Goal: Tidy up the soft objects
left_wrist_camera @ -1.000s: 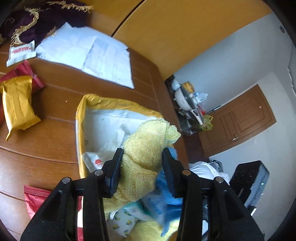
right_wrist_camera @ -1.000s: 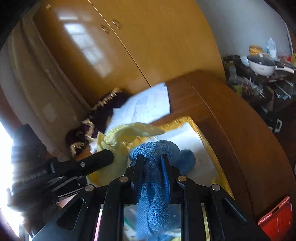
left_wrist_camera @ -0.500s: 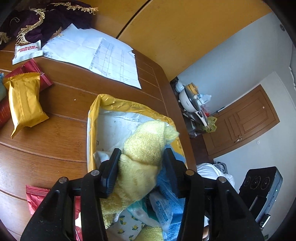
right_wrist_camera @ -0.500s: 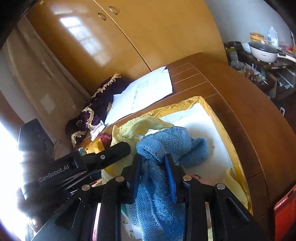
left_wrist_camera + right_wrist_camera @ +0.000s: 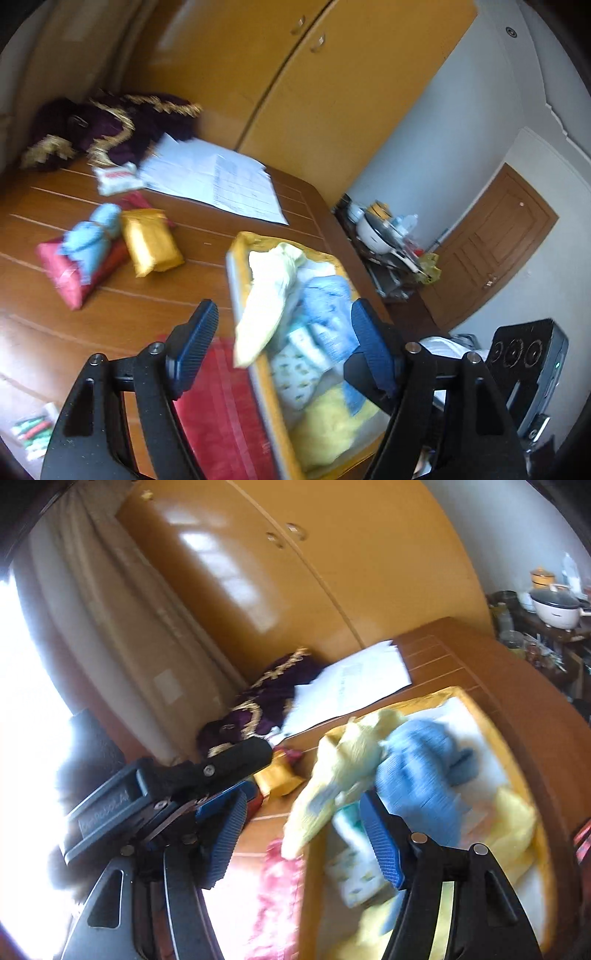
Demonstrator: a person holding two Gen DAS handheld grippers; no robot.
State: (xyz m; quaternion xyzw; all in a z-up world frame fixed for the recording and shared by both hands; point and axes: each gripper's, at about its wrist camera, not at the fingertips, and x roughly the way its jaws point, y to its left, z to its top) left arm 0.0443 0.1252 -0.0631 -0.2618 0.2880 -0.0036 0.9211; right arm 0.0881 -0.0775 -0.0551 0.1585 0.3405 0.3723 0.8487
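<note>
1. The left tool [image 5: 280, 347] stands wide with ribbed blue pads, holding nothing; the right tool [image 5: 303, 834] also.
2. The fluffy pale yellow towel [image 5: 269, 295] hangs over the rim of the yellow rectangular box [image 5: 266, 387], its long axis along the box.
3. The knitted blue cloth [image 5: 421, 775] lies crumpled inside, beside the towel.
4. The striped brown wooden tabletop [image 5: 110, 302] carries white paper sheets [image 5: 218, 181].

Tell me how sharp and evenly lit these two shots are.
Left wrist view: motion blur smears the yellow towel and the snack packets, lighting fairly even. Right wrist view: blurrier still, the left edge blown out white by window glare, a bright reflection on the wardrobe door; fisheye bends the edges in both.
</note>
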